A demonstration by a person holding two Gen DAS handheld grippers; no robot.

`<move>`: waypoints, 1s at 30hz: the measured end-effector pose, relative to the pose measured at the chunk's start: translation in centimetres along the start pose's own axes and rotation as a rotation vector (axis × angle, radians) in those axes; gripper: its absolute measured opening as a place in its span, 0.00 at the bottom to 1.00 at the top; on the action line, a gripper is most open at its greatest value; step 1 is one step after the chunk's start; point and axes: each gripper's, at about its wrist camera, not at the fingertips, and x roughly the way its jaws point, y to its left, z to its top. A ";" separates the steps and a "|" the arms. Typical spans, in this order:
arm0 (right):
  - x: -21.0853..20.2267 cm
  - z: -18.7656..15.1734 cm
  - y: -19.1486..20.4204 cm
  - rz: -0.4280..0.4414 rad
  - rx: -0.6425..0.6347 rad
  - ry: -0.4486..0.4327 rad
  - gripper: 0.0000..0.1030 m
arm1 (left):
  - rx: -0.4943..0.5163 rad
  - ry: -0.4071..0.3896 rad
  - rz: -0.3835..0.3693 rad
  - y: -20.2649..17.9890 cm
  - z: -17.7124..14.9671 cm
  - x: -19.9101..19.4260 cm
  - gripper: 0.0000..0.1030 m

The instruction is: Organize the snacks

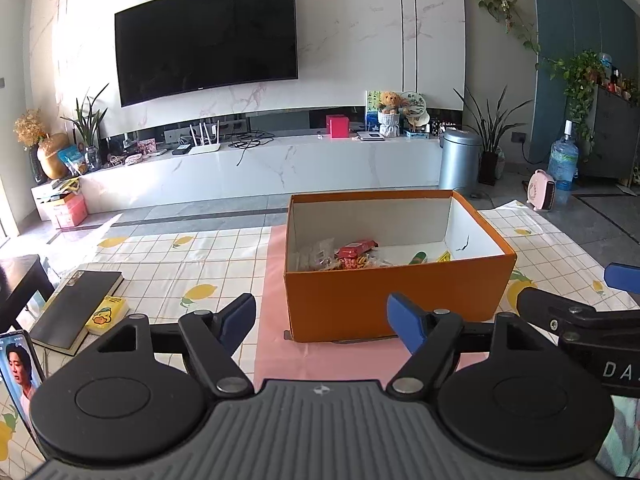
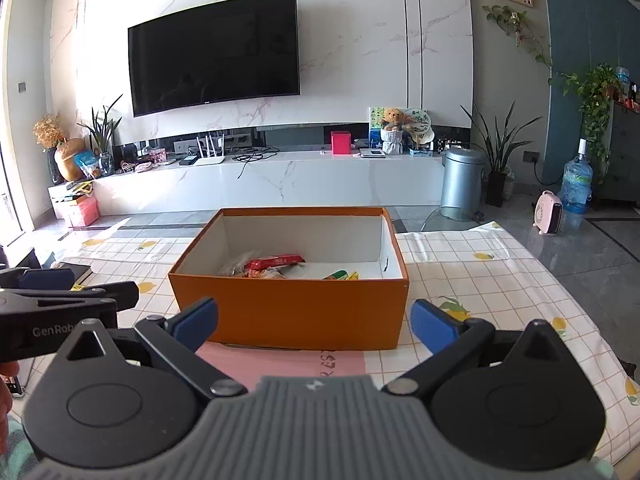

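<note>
Left gripper (image 1: 322, 322) wide open, nothing between the blue pads (image 1: 408, 322), pointing forward and slightly down. Right gripper (image 2: 314, 322) same: jaws spread wide, empty, tilted slightly down. Both side by side, close together, each visible in the other's view.

Table with lemon-print cloth (image 1: 168, 276) carries a pink mat (image 1: 276, 320), orange box (image 1: 392, 300), black book (image 1: 76, 304), and phone (image 1: 18, 372).

You are working in a home living room: a television (image 1: 206, 40) is hanging at twelve o'clock above a marble media shelf (image 1: 260, 164), houseplants (image 1: 492, 128) are standing at two o'clock, and a teddy bear (image 1: 390, 102) is sitting at one o'clock.
</note>
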 end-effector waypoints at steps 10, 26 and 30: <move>3.2 -2.4 0.0 0.022 -0.008 0.096 0.96 | 0.024 0.057 0.008 -0.3 -1.4 1.9 0.85; 4.8 -3.2 -0.8 0.003 0.026 0.110 0.96 | 0.022 0.150 0.036 -0.5 -2.8 3.8 0.87; 4.6 -3.2 -0.9 0.004 0.031 0.107 0.96 | 0.018 0.149 0.037 -0.4 -2.6 3.7 0.87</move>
